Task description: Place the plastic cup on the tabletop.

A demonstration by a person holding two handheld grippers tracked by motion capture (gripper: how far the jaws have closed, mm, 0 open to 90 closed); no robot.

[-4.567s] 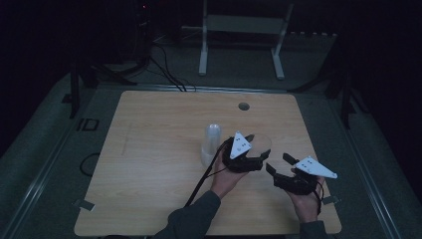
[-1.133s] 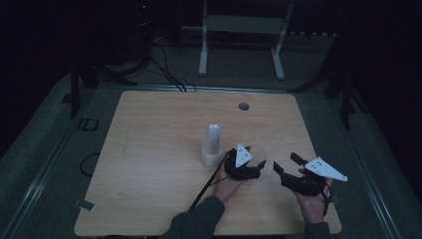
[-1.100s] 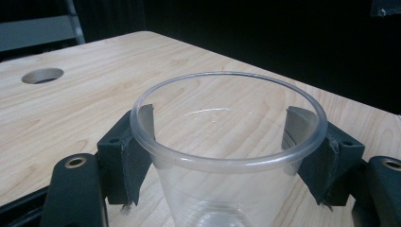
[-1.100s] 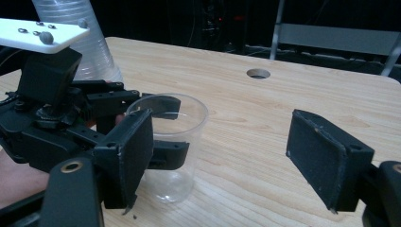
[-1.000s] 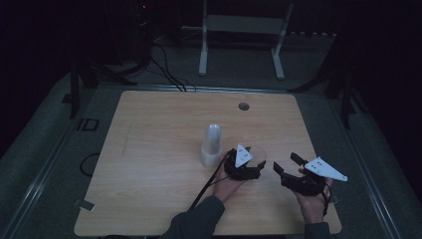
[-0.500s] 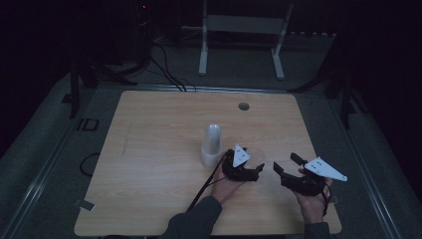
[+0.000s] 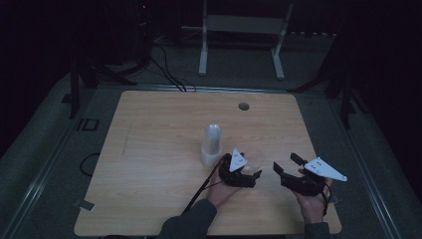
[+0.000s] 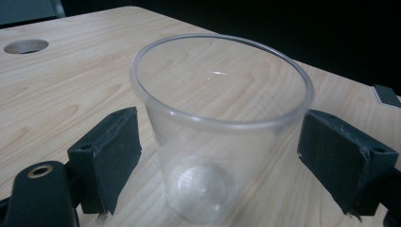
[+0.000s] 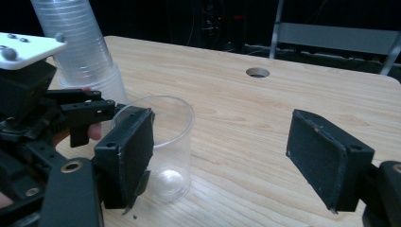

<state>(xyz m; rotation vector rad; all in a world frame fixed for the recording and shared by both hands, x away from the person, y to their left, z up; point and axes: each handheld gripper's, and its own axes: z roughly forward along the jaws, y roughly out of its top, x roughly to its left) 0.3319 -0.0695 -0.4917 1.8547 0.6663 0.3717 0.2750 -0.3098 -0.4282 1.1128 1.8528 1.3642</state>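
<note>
Left tool [image 8: 213,156] spread around clear cup [image 8: 220,127]; right tool [image 9: 227,161] spread, empty, stack [image 9: 82,52] behind.

Left gripper [image 8: 213,189] jaws have the clear cup [image 8: 220,127] sitting between them, small gaps each side. Cup stack [image 9: 85,52] crowds behind; bare worktop [image 9: 246,123] between right gripper [image 9: 231,161] jaws.

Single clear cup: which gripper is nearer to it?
Left. The left gripper is open with its fingers on either side of the single clear cup; the right gripper sits open beside it.
</note>
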